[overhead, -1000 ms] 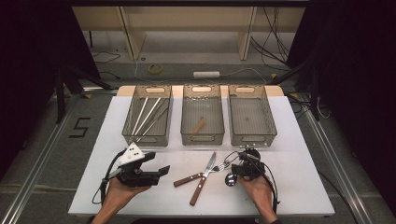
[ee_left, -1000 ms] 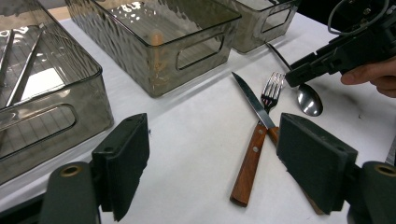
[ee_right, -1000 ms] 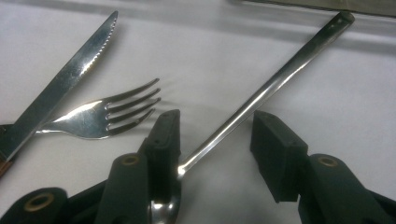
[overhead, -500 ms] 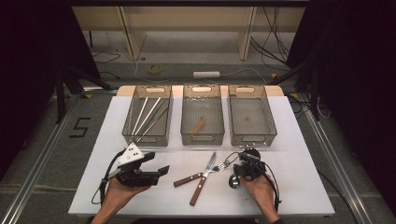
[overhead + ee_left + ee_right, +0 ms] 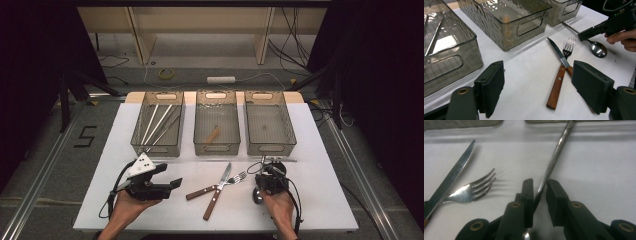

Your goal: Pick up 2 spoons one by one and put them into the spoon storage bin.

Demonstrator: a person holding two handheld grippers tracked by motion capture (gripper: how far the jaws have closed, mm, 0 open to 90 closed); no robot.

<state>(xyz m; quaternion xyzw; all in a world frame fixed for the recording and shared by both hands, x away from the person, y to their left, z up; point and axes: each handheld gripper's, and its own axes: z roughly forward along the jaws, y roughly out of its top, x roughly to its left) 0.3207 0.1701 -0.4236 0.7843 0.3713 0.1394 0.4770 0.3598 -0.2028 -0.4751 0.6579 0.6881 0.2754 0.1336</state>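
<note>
Two grippers, lower frame: the right gripper [image 5: 539,185], jaws just closing, straddles a spoon [image 5: 554,157] handle without a clear squeeze; the left gripper [image 5: 537,82] gapes wide, empty.

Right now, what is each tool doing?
Left tool: open, holding nothing.
Right tool: jaws just closing around the spoon handle, no firm clamp visible yet.

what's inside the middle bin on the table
The middle bin holds one small wooden-looking piece lying slanted on its floor; whether it is a handle or something else is too small to tell. The ribbed, tinted wall blurs it in the left gripper view. Nothing else shows inside.
</note>
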